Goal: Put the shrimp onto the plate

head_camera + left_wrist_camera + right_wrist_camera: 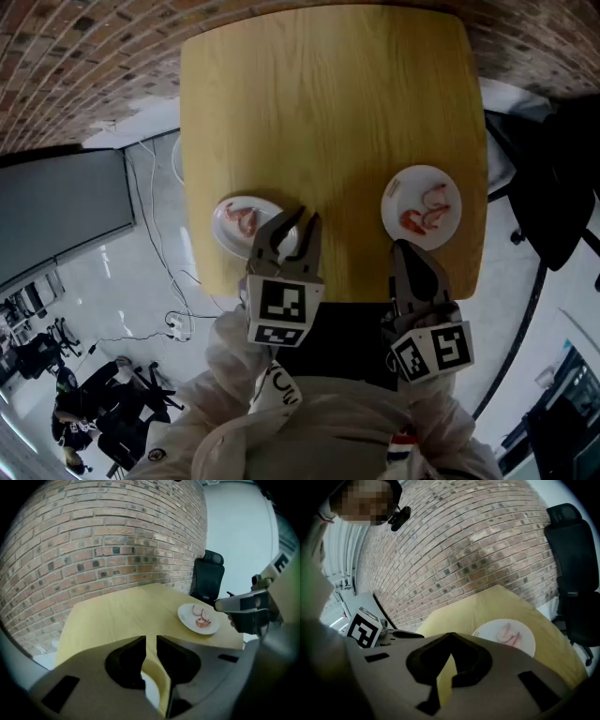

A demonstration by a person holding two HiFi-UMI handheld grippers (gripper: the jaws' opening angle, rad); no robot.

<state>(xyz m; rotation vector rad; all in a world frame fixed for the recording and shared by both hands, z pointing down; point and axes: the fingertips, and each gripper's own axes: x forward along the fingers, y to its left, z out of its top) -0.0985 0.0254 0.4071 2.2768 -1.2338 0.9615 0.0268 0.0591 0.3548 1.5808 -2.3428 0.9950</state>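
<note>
Two white plates sit near the front edge of the yellow wooden table [328,112]. The left plate [225,234] holds one pink shrimp [246,218]. Two shrimp [424,211] lie on the right plate [448,187], which also shows in the left gripper view as the plate [187,616] and in the right gripper view as the plate [525,641]. My left gripper [305,217] hovers over the left plate's right rim, its jaws a little apart with nothing between them [151,639]. The right gripper [405,248] hangs just short of the right plate, jaws shut and empty [451,637].
A brick wall [93,541] runs behind the table. A black office chair [553,187] stands to the right of the table. Cables [155,225] trail over the floor at the left. The person's white jacket [319,422] is at the table's front edge.
</note>
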